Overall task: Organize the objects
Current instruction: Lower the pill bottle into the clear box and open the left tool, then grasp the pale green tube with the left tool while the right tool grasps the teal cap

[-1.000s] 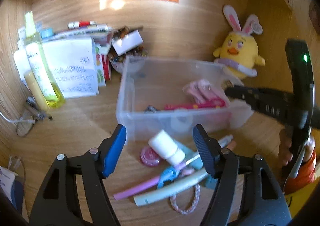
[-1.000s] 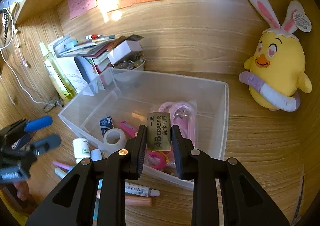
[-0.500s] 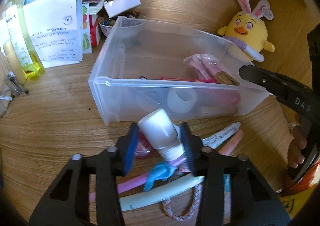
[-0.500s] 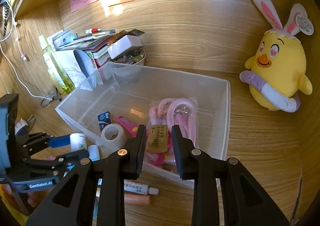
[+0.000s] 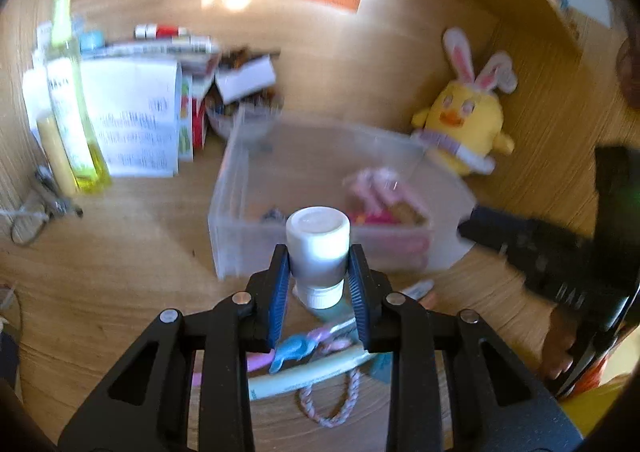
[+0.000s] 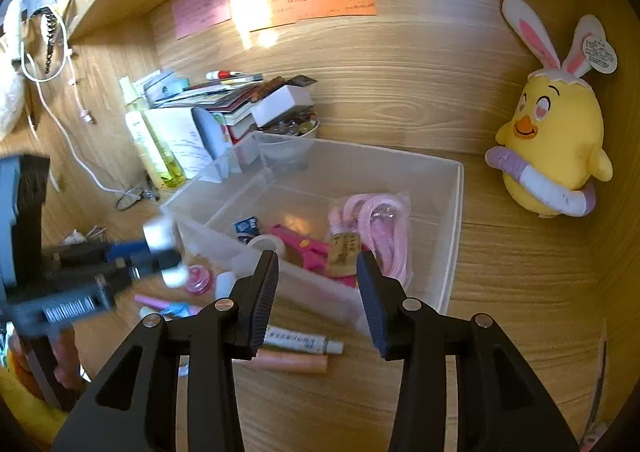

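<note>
My left gripper (image 5: 318, 272) is shut on a small white bottle (image 5: 318, 242) and holds it lifted in front of the clear plastic bin (image 5: 240, 219). In the right wrist view the left gripper (image 6: 160, 248) with the bottle (image 6: 158, 236) is blurred at the bin's left. My right gripper (image 6: 316, 292) is open and empty above the bin's near wall (image 6: 320, 288). A tan eraser (image 6: 344, 256) lies in the bin beside a pink cable pack (image 6: 380, 228), a pink clip (image 6: 300, 244) and a tape roll (image 6: 266, 242).
Loose pens, tubes (image 6: 300, 344), a pink round case (image 6: 199, 278) and a braided cord (image 5: 332, 400) lie on the desk before the bin. A yellow chick plush (image 6: 552, 147) sits right. Books, papers and a yellow bottle (image 5: 74, 119) stand left.
My left gripper closed on the white bottle and lifted it off the desk. My right gripper opened and the eraser dropped into the bin.
</note>
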### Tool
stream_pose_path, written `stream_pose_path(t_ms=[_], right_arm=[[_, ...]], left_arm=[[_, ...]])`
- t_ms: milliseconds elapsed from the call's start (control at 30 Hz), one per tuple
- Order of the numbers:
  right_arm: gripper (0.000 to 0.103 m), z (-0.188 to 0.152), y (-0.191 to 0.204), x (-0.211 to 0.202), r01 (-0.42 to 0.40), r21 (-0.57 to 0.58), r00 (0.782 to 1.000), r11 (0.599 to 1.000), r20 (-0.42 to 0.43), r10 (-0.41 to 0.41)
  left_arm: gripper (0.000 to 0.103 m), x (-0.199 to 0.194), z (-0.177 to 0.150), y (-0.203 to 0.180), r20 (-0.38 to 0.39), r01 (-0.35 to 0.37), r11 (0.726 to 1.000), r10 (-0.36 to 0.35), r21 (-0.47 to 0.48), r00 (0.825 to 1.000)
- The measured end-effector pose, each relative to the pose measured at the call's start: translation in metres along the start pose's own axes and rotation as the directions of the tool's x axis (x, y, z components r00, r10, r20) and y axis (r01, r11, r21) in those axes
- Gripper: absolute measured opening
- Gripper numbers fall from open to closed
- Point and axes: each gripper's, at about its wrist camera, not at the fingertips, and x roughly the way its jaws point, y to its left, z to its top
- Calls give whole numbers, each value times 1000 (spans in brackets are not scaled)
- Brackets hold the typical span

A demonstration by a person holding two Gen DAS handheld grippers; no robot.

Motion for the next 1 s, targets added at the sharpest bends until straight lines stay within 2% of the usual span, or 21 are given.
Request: stream_pose_path(t_ms=[100,233,367,633,900,1000], right_arm=[[37,-5,4,-5,-22,-9,1000,1000,-2,22],[37,-14,9,-6,-76,-17,997,997,-23,75],[37,-24,17,1,-127,-18,990,992,-64,126],[37,-43,40,11,-198,-60,973,978,-128,190],[31,-54,53,20,-246,-77,957,966,-177,230],[27,-57,54,23,-248,-79,954,966,-192,230]], left_arm=[[29,-10,14,-2,48,14,1000,-14,-2,999],[29,-10,31,-6,96,-38,999,35,27,995],[29,12,41,1,63,-71,997,70,19,996],[29,47,43,8,-29,-45,999,45,-7,999],[29,39,39,6,-31,-28,1000,27,-7,999],[40,26,35,5,-11,-36,999,36,7,999]])
